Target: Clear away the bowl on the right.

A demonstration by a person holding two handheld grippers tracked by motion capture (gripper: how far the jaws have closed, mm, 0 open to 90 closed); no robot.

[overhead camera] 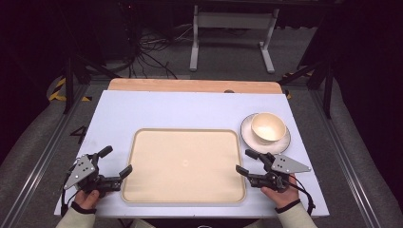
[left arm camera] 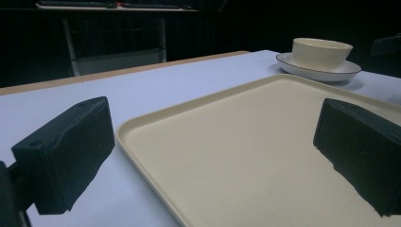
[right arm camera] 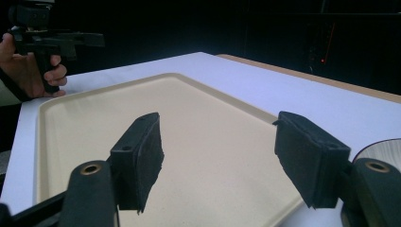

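the tray (overhead camera: 184,165) is the landmark here, lying flat and bare in the middle of the surface (overhead camera: 142,111), most likely set there to receive something. nearest the person, the left gripper (overhead camera: 117,161) hovers just off the tray's near-left corner, jaws apart with nothing between them; in the left gripper view one jaw stands over the surface and the other over the tray bed. the right gripper (overhead camera: 247,161) is at the tray's right edge, jaws likewise apart and empty, aimed across the tray. both look parked at the sides, seemingly a ready stance that keeps the tray clear.

farther off, just past the tray's far-right corner, a bowl (overhead camera: 268,127) sits upright on a saucer (overhead camera: 253,137), apart from the tray's rim. it is the likely thing to be moved, and the right gripper is the nearer one.

the bowl's inside cannot be made out in the left gripper view. in the right gripper view a jaw hides most of the saucer. the room beyond the surface is too dark to read.
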